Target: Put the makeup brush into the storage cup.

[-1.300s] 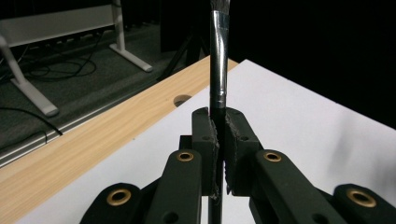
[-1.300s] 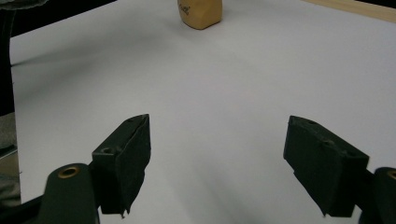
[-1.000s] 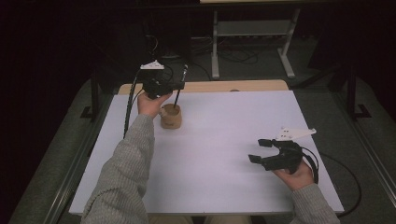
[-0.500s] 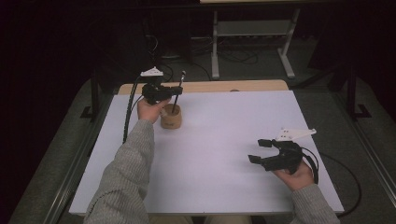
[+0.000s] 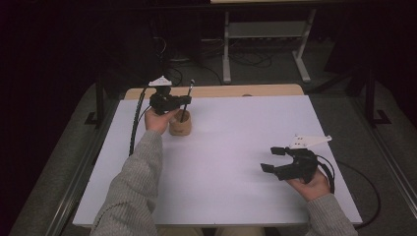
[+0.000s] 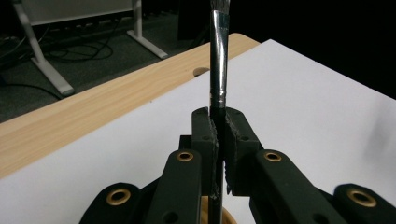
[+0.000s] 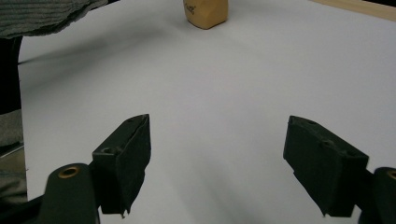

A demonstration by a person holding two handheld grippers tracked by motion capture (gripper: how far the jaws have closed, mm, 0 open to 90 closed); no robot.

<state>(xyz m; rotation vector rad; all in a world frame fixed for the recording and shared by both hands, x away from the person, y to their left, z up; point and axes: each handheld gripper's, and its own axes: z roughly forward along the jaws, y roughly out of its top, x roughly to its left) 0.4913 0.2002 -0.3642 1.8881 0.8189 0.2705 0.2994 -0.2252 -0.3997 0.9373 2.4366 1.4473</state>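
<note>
At far left the left gripper (image 5: 183,101) clamps a thin dark brush (image 5: 187,98) upright over the tan wooden holder (image 5: 180,126) on the white table (image 5: 236,147). At right, the right gripper (image 5: 273,159) rests, its 2 jaws spread wide.

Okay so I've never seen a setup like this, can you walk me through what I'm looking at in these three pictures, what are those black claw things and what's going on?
There is no robot here. A person sits at a table covered by a white sheet and holds a hand-operated clamp tool, called a gripper, in each hand.

The wide picture comes from a fixed camera above the table. The other two come from small cameras riding on the grippers, looking along their black jaws.

The left gripper is shut on a thin dark paintbrush, held upright above a small tan wooden holder near the table's far left. The brush's lower end reaches down to the holder; whether it sits inside is hard to tell.

The right gripper hovers low at the near right with its jaws wide apart, holding nothing.
</note>
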